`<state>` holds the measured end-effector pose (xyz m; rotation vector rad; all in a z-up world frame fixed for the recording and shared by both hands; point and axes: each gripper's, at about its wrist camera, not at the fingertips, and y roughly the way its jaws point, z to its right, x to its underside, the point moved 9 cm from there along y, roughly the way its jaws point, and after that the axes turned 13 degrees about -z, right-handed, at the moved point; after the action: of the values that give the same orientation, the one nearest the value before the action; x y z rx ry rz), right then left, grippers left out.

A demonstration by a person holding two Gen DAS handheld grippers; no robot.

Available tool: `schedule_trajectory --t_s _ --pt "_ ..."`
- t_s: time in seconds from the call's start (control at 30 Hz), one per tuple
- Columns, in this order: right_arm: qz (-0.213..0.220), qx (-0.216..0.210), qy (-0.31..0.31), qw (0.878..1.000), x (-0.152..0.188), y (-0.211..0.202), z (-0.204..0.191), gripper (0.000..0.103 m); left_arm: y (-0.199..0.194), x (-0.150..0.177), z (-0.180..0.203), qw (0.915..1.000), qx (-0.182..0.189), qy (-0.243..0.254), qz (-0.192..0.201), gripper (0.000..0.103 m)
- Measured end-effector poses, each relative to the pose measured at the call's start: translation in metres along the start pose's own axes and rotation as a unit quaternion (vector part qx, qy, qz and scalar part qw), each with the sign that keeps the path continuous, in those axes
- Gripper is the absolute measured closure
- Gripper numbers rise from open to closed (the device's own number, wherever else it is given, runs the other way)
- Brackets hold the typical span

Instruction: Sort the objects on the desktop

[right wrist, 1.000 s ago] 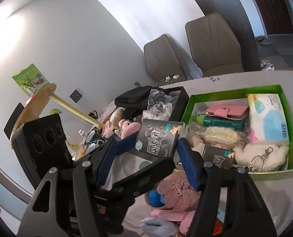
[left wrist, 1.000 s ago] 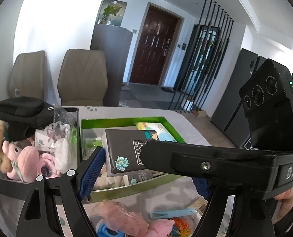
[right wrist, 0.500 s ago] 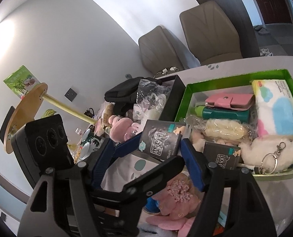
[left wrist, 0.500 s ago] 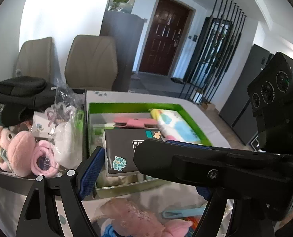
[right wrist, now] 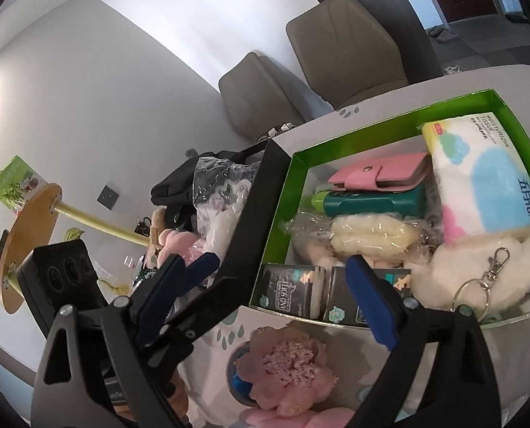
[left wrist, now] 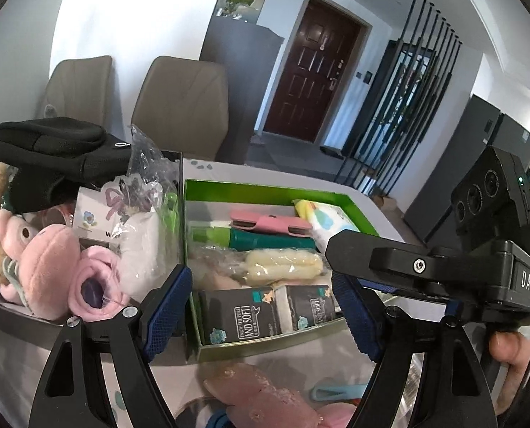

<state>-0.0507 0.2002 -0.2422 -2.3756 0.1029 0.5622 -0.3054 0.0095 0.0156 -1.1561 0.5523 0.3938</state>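
Note:
Two dark grey tissue packs lie side by side at the near edge of the green box. The box also holds a pink wallet, a teal bottle, a wrapped cream plush, a large tissue pack and a white fluffy keychain. My left gripper is open and empty just in front of the packs. My right gripper is open and empty over the box's near left corner.
A black box left of the green one holds pink plush toys, a black pouch and bagged items. A pink flower toy and a blue clip lie on the table in front. Two chairs stand behind.
The dark tissue pack held between the left gripper's jaws has been set down in the green box beside the other pack. Both grippers have opened wider and drawn back a little.

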Motion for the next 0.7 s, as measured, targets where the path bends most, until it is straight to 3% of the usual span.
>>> schedule_trajectory --t_s 0.7 --pt "0.008 0.006 -0.014 1.0 0.0 -0.012 -0.007 0.011 -0.006 -0.006 0.001 0.9999 -0.008 0.006 0.008 0.022"
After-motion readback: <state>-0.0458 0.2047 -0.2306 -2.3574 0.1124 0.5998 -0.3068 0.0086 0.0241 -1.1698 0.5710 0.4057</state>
